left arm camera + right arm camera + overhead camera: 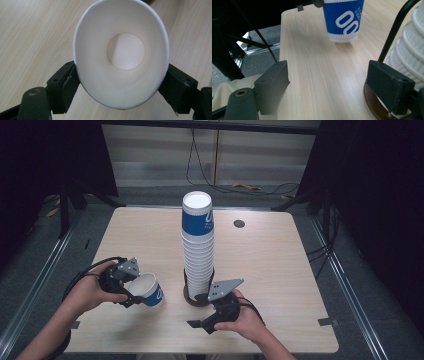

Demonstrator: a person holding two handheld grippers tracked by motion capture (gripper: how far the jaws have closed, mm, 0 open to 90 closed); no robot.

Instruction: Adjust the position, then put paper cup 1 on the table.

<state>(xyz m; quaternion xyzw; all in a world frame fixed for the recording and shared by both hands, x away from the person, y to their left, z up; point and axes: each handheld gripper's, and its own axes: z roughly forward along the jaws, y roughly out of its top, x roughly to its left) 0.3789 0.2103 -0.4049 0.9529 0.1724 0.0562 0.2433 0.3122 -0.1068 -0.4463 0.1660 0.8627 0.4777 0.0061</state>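
A tall stack of blue-and-white paper cups [198, 245] stands at the table's middle in a brown round holder [191, 299] with black upright rods. My left gripper [136, 290] is shut on the rim of a single blue paper cup [150, 291], which is tilted with its base low over the table to the left of the stack. In the left gripper view the cup's white inside [122, 62] faces the camera, its rim squeezed oval by the left gripper [121, 83]. My right gripper [332, 82] is open over bare table, one jaw beside the stack's foot [409, 50]. The single cup [343, 20] stands farther off.
The wooden table [280, 270] has a round cable hole [239, 223] at the back right. A black holder rod [397, 27] rises beside the stack. Cables lie on the floor beyond the far edge. Dark frames flank both sides.
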